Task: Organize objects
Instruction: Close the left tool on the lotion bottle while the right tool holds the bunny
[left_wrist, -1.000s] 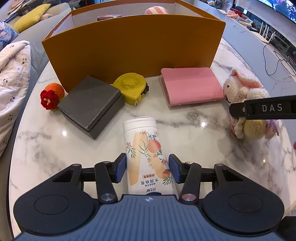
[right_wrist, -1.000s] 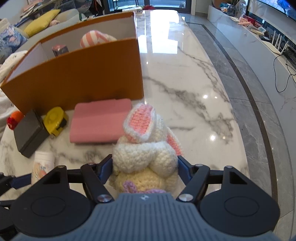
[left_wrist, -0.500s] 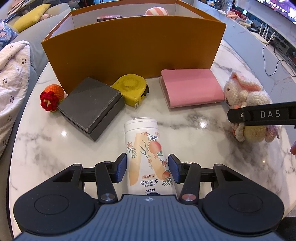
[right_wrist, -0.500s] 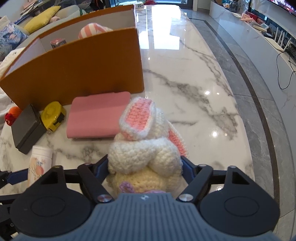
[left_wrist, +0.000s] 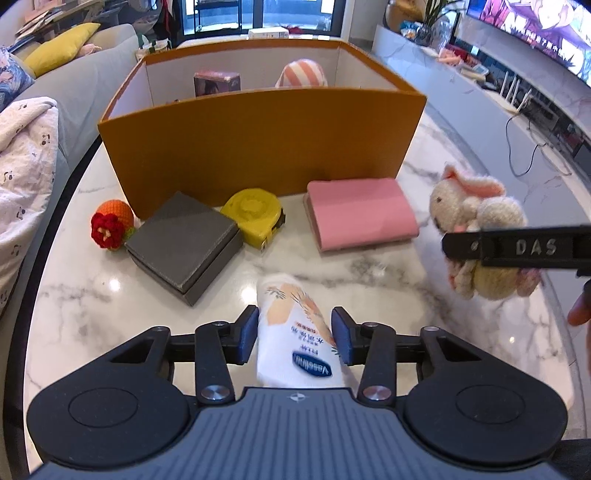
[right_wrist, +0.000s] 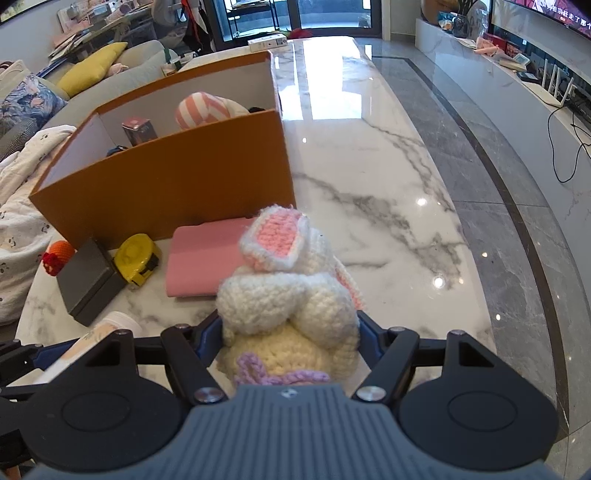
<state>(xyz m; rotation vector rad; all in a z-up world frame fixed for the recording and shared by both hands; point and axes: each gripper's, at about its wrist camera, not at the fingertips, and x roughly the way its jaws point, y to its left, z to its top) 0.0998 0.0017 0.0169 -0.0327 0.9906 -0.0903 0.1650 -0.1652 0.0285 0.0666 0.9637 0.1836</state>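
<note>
A white lotion bottle (left_wrist: 291, 314) with a peach print and a blue label lies between the pads of my left gripper (left_wrist: 295, 334). Its jaws are closing and both pads touch the bottle's sides. My right gripper (right_wrist: 290, 332) is shut on a crocheted bunny (right_wrist: 284, 295) with a pink ear and holds it above the marble table (right_wrist: 388, 229). In the left wrist view the bunny (left_wrist: 476, 214) hangs at the right, clamped by a black right finger (left_wrist: 517, 247). The open orange box (left_wrist: 258, 147) stands behind.
In front of the box lie a grey case (left_wrist: 184, 240), a yellow tape measure (left_wrist: 253, 218), a pink pouch (left_wrist: 360, 212) and a crocheted orange with a red flower (left_wrist: 110, 221). The box holds a striped item (left_wrist: 303, 74) and a small carton (left_wrist: 216, 83). A sofa borders the left.
The left jaws have narrowed onto the bottle, which has rolled to show its blue label. The right gripper has risen with the bunny, now clear of the table.
</note>
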